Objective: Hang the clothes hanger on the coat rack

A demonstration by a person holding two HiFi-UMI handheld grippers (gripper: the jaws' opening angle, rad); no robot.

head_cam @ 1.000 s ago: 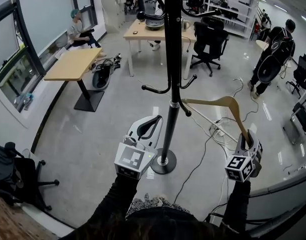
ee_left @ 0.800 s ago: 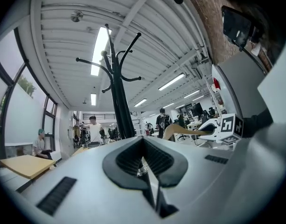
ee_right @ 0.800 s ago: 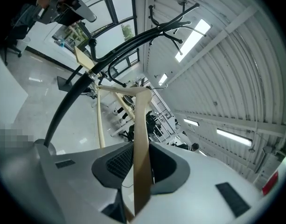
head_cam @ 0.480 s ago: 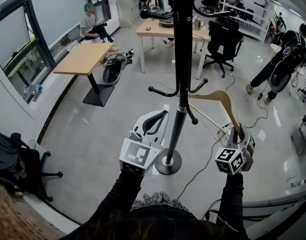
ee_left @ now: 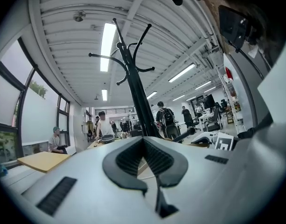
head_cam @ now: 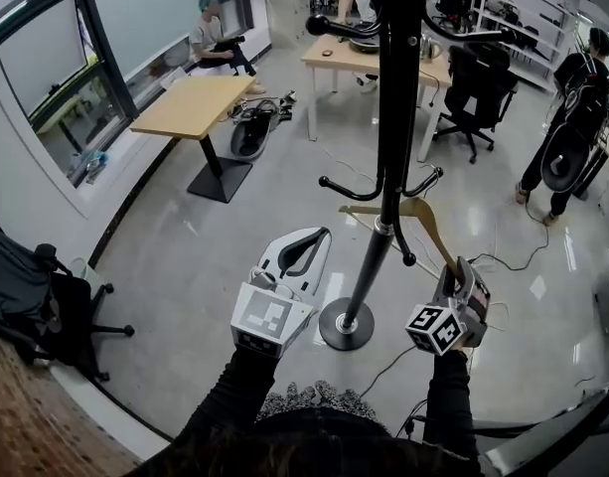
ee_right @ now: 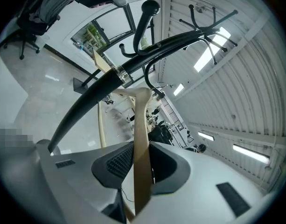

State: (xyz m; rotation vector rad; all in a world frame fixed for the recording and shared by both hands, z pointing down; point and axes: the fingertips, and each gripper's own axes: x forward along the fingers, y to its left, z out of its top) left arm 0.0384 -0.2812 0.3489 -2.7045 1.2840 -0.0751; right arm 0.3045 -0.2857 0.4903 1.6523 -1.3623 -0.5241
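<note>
Closer to the coat rack (head_cam: 395, 117) than before, our right gripper (head_cam: 453, 271) pinches the wooden hanger (head_cam: 428, 229); our left gripper (head_cam: 319, 235) is pressed together, empty.

The clothes hanger (head_cam: 435, 238) was pale, smooth wood; the coat rack (head_cam: 395, 117) glossy black metal. The left tool (head_cam: 314, 237) and right tool (head_cam: 453, 269) had matt grey plastic shells with ribbed black pads (ee_left: 126, 158).
</note>
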